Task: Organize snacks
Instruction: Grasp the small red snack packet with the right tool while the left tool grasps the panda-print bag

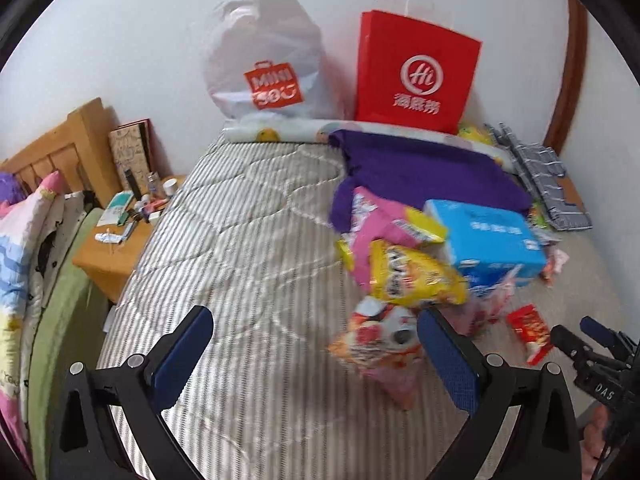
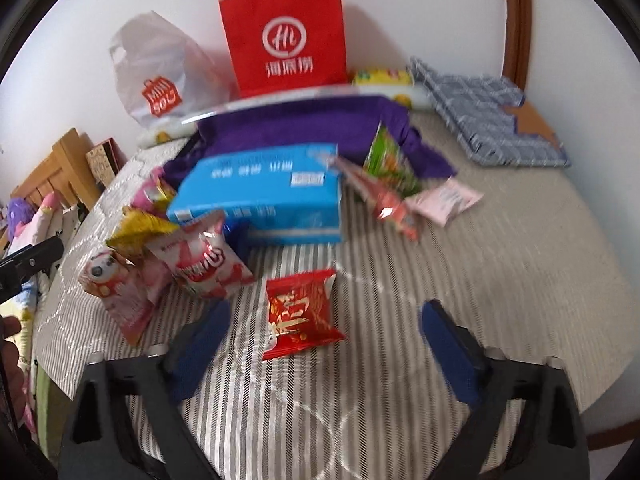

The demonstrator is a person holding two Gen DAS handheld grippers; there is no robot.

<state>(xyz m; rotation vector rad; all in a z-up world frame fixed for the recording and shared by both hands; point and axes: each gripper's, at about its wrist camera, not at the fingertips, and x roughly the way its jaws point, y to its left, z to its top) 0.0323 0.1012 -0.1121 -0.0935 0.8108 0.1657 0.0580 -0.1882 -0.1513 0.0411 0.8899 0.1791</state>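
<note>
Right claw (image 2: pixel 322 354) hangs released just over the striped bed (image 2: pixel 500 272), its jaws spread either side of a small red snack packet (image 2: pixel 302 312) lying flat and apart from the heap; I judge it light, crinkly and slippery, its contents crushable, so a pinch across the middle suits better than the sealed ends. Left claw (image 1: pixel 314 354) is likewise released, a puffy pink-and-orange bag (image 1: pixel 380 340) just inside one pad, untouched; beyond lie a yellow bag (image 1: pixel 416 276) and a stiff blue box (image 1: pixel 492 240).
</note>
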